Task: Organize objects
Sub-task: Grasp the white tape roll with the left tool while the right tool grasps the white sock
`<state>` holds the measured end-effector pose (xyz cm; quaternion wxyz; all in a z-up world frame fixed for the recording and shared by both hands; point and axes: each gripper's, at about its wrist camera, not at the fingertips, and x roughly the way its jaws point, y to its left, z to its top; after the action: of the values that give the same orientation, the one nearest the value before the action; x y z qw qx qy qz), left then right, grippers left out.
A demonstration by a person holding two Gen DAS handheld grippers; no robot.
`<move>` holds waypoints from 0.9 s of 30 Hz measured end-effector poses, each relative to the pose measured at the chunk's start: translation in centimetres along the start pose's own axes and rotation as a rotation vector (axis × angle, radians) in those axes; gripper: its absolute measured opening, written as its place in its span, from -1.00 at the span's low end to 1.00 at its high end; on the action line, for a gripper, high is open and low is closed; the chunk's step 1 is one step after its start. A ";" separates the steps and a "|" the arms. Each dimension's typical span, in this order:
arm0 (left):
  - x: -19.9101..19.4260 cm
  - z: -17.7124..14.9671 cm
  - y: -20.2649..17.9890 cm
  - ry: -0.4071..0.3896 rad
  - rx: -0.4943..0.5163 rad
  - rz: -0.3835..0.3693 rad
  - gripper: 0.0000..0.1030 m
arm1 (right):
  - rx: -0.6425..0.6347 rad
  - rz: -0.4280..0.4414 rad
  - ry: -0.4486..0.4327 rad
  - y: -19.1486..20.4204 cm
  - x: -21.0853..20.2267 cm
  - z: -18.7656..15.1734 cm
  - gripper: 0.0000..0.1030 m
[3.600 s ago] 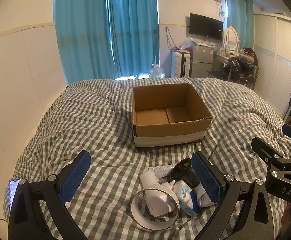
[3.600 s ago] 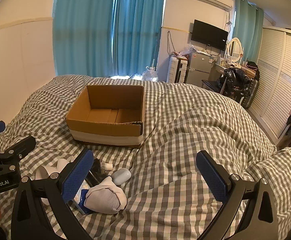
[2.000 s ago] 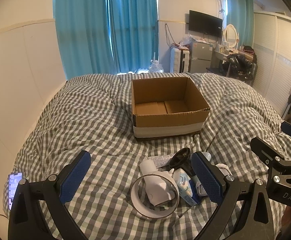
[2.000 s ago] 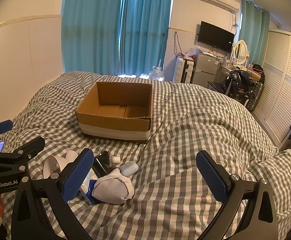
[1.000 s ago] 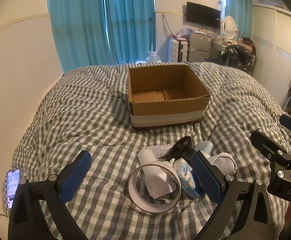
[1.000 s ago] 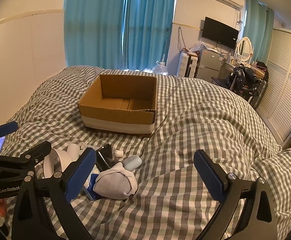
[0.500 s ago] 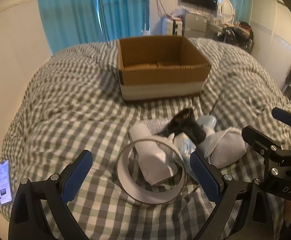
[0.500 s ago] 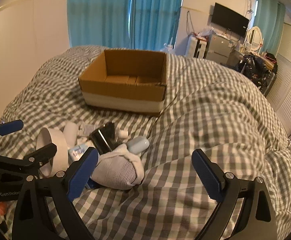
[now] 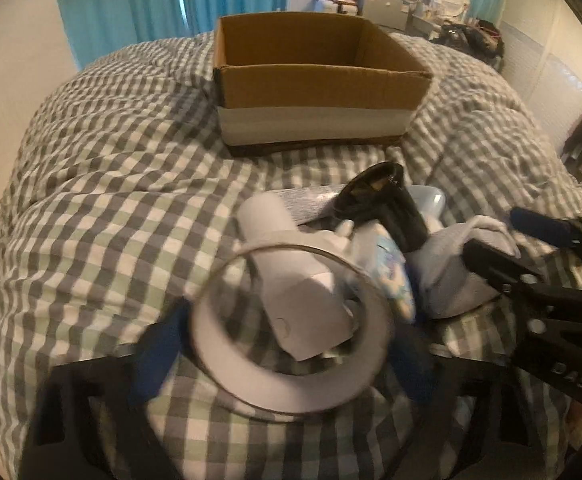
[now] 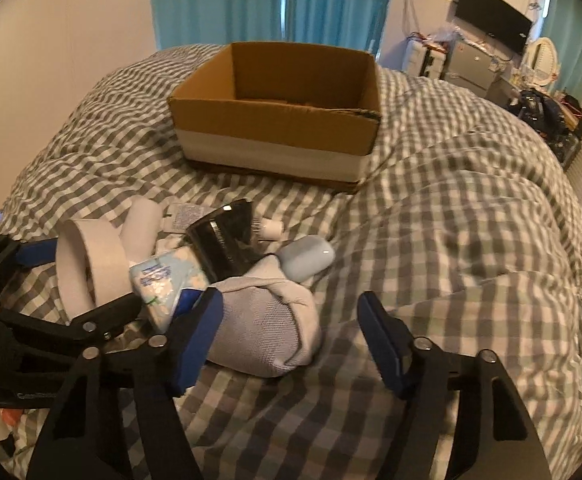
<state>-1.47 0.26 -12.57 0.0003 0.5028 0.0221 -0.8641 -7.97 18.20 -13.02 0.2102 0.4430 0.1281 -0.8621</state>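
Both grippers over the pile of objects on the checked bed.
Left gripper (image 9: 283,354) straddles the tape ring (image 9: 291,330), contact unclear through blur; right gripper (image 10: 291,330), jaws wide, brackets the rolled grey sock (image 10: 267,324).

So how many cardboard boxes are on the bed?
1. The cardboard box sits open on the checked bedcover, beyond the pile with the tape ring and rolled socks. None other shows, though the bed's edges are out of view.
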 end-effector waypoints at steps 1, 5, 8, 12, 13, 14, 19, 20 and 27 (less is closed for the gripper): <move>-0.1 -0.1 0.0 -0.002 0.003 0.002 0.59 | -0.006 0.014 0.006 0.2 0.2 0.0 0.06; -0.4 0.0 0.1 -0.013 -0.004 -0.008 0.58 | -0.021 0.053 0.022 0.6 0.5 -0.2 -0.05; -0.6 0.0 0.2 -0.023 -0.008 -0.007 0.58 | -0.016 0.060 0.016 0.5 0.2 -0.4 -0.10; -1.5 0.0 0.1 -0.042 -0.009 0.005 0.58 | -0.014 0.066 -0.008 0.6 -0.6 -0.5 -0.21; -1.8 0.0 0.1 -0.049 -0.006 0.007 0.58 | -0.012 0.065 -0.020 0.6 -1.0 -0.5 -0.26; -2.1 0.0 0.0 -0.057 -0.003 0.007 0.58 | -0.011 0.058 -0.037 0.7 -1.5 -0.4 -0.29; -3.7 -0.3 -0.5 -0.095 0.020 0.005 0.58 | -0.037 -0.008 -0.101 1.3 -3.4 -0.2 -0.36; -4.0 -0.2 -0.4 -0.101 0.018 0.007 0.58 | -0.040 -0.015 -0.114 1.3 -3.8 -0.1 -0.37; -6.3 1.7 0.2 -0.166 0.002 0.002 0.58 | -0.077 -0.043 -0.221 1.7 -7.7 1.8 -0.41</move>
<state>0.12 -0.16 -6.28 0.0026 0.4294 0.0206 -0.9029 -4.44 17.84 -5.79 0.2213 0.3339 0.1465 -0.9045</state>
